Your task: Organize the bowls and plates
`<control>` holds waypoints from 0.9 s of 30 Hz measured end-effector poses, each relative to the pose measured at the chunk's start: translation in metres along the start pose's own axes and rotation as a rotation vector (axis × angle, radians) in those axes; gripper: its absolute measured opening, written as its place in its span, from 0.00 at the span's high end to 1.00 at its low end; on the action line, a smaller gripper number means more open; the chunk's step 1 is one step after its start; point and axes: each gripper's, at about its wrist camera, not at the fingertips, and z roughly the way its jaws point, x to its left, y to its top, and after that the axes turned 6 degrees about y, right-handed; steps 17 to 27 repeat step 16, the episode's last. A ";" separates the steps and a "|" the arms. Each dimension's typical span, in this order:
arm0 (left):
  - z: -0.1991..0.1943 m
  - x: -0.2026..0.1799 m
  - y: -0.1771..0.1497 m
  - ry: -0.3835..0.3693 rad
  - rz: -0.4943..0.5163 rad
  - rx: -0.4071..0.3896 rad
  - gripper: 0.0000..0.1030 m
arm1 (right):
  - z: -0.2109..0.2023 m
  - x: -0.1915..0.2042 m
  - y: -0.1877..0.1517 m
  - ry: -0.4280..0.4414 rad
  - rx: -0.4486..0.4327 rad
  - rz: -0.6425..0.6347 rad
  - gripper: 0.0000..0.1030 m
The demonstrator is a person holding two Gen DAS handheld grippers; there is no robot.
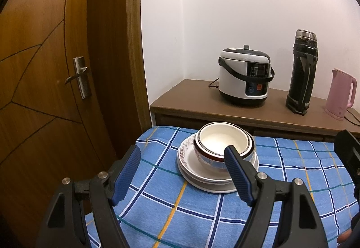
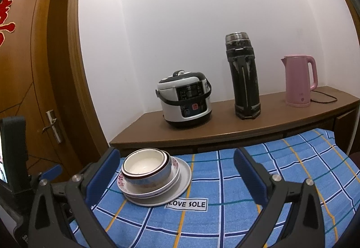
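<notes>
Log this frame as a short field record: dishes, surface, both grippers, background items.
dishes: nested bowls stacked on a pile of plates, one stack
surface: table under a blue checked cloth
left hand-held gripper: open, empty, stack ahead between its fingers
right hand-held gripper: open, empty, stack beside its left finger
sideboard: rice cooker, black flask, pink kettle
left of scene: wooden door, closed
</notes>
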 end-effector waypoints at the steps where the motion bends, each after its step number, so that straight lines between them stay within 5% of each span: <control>1: 0.000 0.000 0.000 -0.003 -0.001 0.003 0.24 | 0.000 0.000 0.000 -0.001 0.000 0.000 0.00; 27: 0.010 -0.001 -0.002 -0.022 0.001 0.035 0.24 | 0.004 0.002 0.000 0.000 0.006 -0.002 0.00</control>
